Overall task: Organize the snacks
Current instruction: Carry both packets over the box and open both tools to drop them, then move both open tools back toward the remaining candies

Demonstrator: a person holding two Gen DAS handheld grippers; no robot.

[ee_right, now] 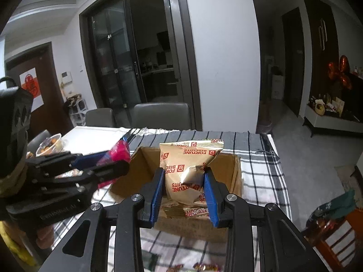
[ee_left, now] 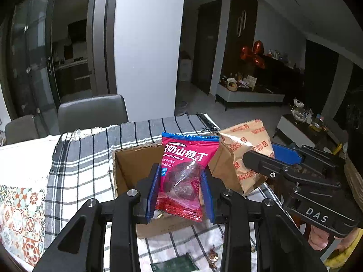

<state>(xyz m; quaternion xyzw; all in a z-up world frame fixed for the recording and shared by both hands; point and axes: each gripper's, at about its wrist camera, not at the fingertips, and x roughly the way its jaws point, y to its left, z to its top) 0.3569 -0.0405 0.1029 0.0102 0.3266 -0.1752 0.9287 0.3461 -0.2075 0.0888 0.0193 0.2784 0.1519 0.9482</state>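
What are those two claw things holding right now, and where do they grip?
The left gripper pinches the red hawthorn packet by its side edges; the right gripper squeezes the tan Fortune Biscuits packet across its middle.

Box mouth: cardboard box (ee_right: pixel 229 176) standing open-topped, walls ringing it, gold pkts lying at its near end.
Above box: crowded; left gripper (ee_left: pixel 179 181) clamping pink hawthorn pkt (ee_left: pixel 183 176), right gripper (ee_right: pixel 185 192) clamping gold biscuit pkt (ee_right: pixel 188 170), hanging side by side w/ little gap betw them.
Cloth: checked cloth (ee_left: pixel 86 158) lying bare left of box & beyond it.
Near edge: small wrapped sweets (ee_left: pixel 212 258) & dark green sachet (ee_left: pixel 174 265) sitting in front of box.
Far side: grey chairs (ee_right: pixel 161 113) standing at table's far edge.
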